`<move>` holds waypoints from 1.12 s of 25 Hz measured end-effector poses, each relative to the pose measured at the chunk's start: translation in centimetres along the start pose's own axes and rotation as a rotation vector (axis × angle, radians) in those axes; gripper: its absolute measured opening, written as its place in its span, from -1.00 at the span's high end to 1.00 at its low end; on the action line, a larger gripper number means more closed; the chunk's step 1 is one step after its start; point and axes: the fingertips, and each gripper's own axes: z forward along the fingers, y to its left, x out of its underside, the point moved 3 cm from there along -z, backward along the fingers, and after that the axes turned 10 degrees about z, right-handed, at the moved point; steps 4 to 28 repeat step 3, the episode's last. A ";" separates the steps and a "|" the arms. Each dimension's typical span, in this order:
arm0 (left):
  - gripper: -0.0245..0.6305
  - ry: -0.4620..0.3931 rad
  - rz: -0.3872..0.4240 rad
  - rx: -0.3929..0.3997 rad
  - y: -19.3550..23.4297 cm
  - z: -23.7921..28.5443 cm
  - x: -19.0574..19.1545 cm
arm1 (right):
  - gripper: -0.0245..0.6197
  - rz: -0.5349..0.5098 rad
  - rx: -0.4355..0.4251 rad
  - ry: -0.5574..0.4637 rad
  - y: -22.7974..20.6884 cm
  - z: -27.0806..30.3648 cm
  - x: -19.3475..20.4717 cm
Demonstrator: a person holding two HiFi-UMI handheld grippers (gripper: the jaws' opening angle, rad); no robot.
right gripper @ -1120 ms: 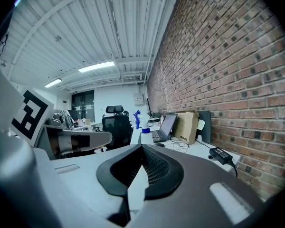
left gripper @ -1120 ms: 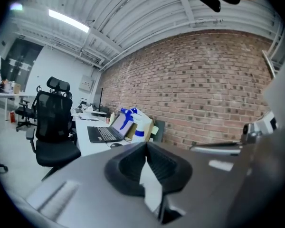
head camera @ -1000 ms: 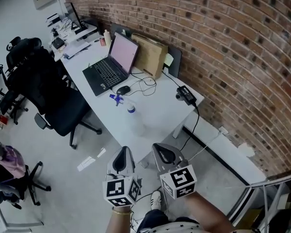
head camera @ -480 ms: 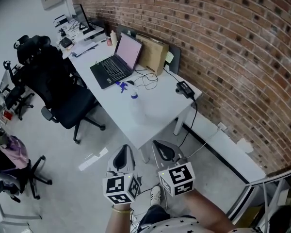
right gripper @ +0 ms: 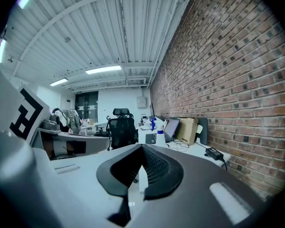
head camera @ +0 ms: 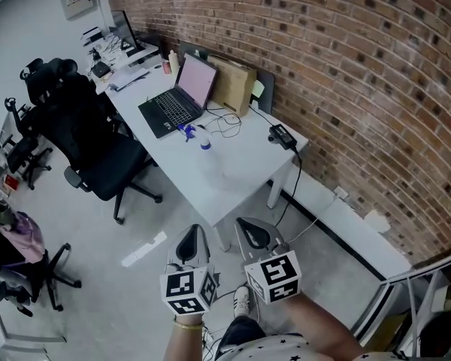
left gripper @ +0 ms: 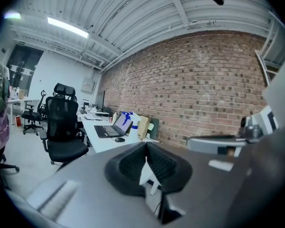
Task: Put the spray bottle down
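Open office with a red-brick wall [head camera: 346, 66] along the right side and a pale grey floor [head camera: 128, 292]. At the bottom of the head view, left gripper [head camera: 191, 239] and right gripper [head camera: 253, 233] side by side above the floor, each with jaws fully together and nothing between the pads; both gripper views confirm empty jaws. Pointed roughly level toward a long white desk [head camera: 240, 173], well apart from both grippers. Upright near the middle of that desk: translucent white spray bottle with a blue trigger head [head camera: 203, 139], just beside an open black laptop with a pink-lit screen [head camera: 174, 104]. Brown paper bag [head camera: 235, 87] against the wall behind the laptop; black power adapter [head camera: 279, 135] toward the near end of the desk. Black mesh office chair [head camera: 86, 138] to the left of the desk. Judged status: placement complete, bottle standing free on the desk, released, no contact with either gripper. Nothing left to do on the task as stated.
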 end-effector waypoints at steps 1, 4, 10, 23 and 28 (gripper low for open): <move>0.90 0.001 0.002 0.000 0.0 0.0 0.0 | 0.93 -0.001 0.000 0.000 0.0 0.0 0.0; 0.90 0.003 0.007 -0.001 0.1 -0.1 0.0 | 0.93 -0.004 0.001 -0.001 0.1 -0.1 -0.1; 0.90 0.003 0.007 -0.001 0.1 -0.1 0.0 | 0.93 -0.004 0.001 -0.001 0.1 -0.1 -0.1; 0.90 0.003 0.007 -0.001 0.1 -0.1 0.0 | 0.93 -0.004 0.001 -0.001 0.1 -0.1 -0.1; 0.90 0.003 0.007 -0.001 0.1 -0.1 0.0 | 0.93 -0.004 0.001 -0.001 0.1 -0.1 -0.1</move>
